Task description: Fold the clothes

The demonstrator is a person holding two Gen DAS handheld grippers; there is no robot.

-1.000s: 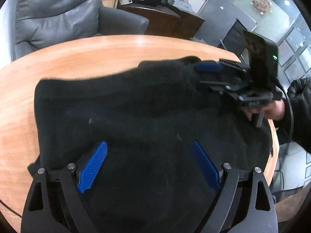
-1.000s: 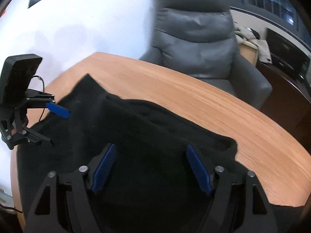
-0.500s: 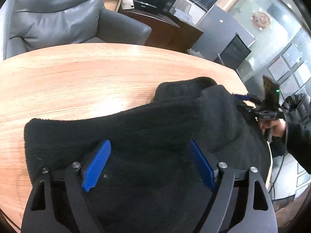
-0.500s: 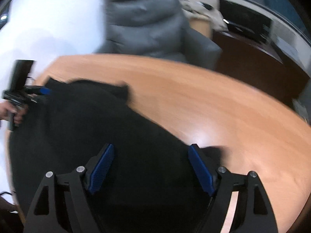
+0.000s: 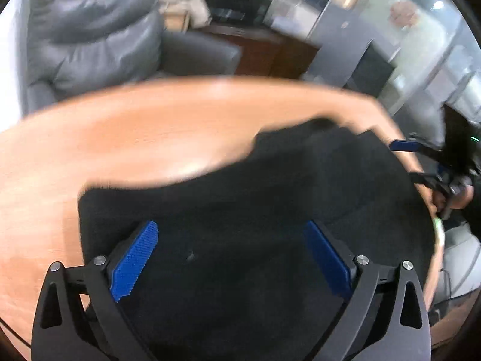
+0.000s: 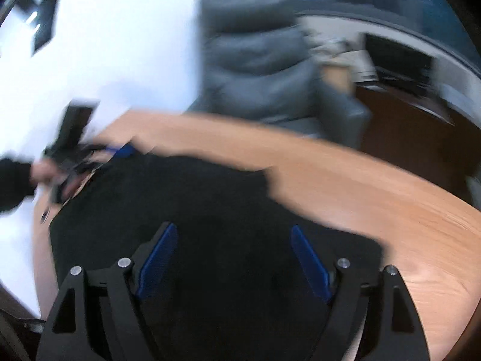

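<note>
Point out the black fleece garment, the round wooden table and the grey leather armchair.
black fleece garment [image 5: 240, 198], left wrist view, middle of the cloth.
round wooden table [image 5: 126, 138], left wrist view, bare top.
grey leather armchair [image 6: 255, 69], right wrist view, backrest.

A rounded light-wood tabletop [image 5: 144, 138] fills mid-frame; a padded grey leather armchair [image 5: 90, 36] stands behind its far edge at eleven o'clock; a dark wooden cabinet [image 5: 267, 54] sits at one o'clock, blurred; a white wall [image 6: 120, 45] rises at ten o'clock in the right view.

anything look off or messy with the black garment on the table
Mostly tidy. The black garment lies spread on the wooden table, but its far corner is bunched up instead of flat. Both frames are motion-blurred, so finer wrinkles can't be judged.
</note>
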